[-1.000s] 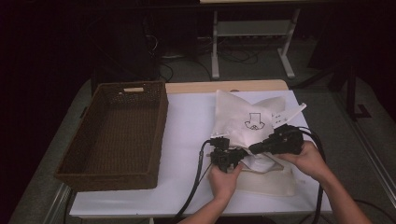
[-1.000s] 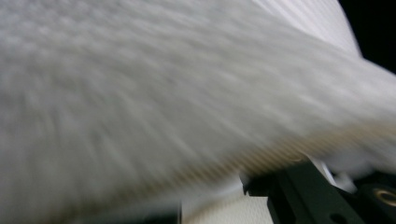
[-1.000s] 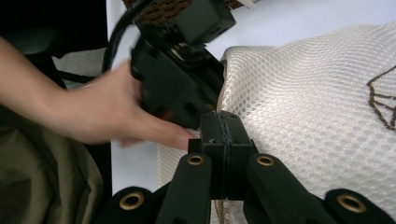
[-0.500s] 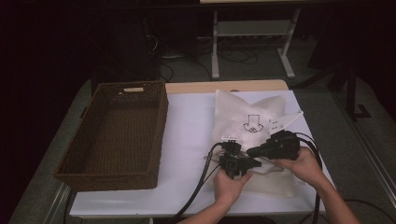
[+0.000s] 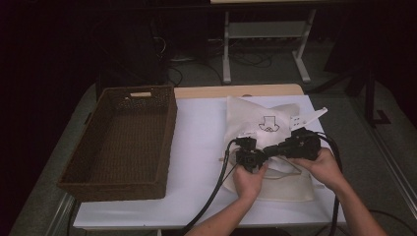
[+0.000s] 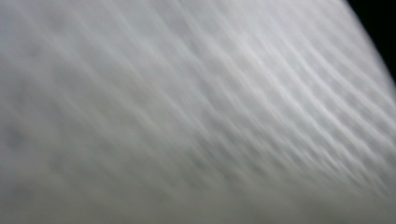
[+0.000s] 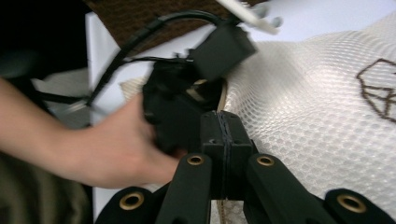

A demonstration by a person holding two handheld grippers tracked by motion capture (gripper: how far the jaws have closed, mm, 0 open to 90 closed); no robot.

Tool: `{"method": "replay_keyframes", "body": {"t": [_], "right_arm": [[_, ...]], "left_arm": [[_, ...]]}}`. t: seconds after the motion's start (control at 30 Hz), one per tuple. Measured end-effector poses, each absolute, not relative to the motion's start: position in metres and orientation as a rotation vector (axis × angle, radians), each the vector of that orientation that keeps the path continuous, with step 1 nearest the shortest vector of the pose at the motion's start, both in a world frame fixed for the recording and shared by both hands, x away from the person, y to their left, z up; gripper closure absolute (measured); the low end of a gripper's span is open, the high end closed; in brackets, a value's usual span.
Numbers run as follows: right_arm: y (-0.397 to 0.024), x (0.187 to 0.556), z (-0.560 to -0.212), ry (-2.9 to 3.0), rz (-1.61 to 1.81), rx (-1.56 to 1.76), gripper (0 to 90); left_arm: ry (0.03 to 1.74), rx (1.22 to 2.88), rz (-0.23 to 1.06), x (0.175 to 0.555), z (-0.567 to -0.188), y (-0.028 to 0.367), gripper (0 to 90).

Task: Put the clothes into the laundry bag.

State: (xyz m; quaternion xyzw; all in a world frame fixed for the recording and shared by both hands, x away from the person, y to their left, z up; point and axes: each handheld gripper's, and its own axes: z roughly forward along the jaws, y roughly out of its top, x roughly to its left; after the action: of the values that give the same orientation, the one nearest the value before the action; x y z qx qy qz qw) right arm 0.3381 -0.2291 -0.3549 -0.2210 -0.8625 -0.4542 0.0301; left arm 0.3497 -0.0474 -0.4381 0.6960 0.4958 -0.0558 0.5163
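A white mesh bag with a dark printed outline lies on the right half of the white table. Both grippers sit over its near part, close together. My right gripper points left, and in the right gripper view its jaws are pressed together on the mesh bag, with a tan cord running out above them. My left gripper is just left of it, held from below by a hand. The left gripper view is blurred white mesh very close up, with the jaws hidden.
A brown wicker basket stands on the table's left half, empty. Black cables trail from the grippers over the near edge. A loop of cord lies on the bag by the right hand. Beyond the table is a dark floor with a white stand.
Both hands dipped toward the near edge, then came back a little. The left gripper has shifted right, closer to the right gripper. The bag's near part has been rumpled.
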Motion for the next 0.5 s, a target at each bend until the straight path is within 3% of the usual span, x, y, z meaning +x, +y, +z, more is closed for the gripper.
{"method": "replay_keyframes", "body": {"t": [0.13,0.27,0.5], "right_arm": [[-0.228,0.341,-0.355,-2.656,-1.389,-0.687,89.2],[-0.23,0.339,-0.355,-2.664,-1.393,-0.699,89.1],[-0.224,0.325,-0.36,-2.729,-1.372,-0.676,88.3]], "left_arm": [[1.203,1.714,-0.18,0.346,-0.436,-0.044,81.9],[1.191,1.769,-0.192,0.337,-0.431,-0.034,72.1],[1.141,1.861,-0.211,0.312,-0.419,-0.011,68.5]]}}
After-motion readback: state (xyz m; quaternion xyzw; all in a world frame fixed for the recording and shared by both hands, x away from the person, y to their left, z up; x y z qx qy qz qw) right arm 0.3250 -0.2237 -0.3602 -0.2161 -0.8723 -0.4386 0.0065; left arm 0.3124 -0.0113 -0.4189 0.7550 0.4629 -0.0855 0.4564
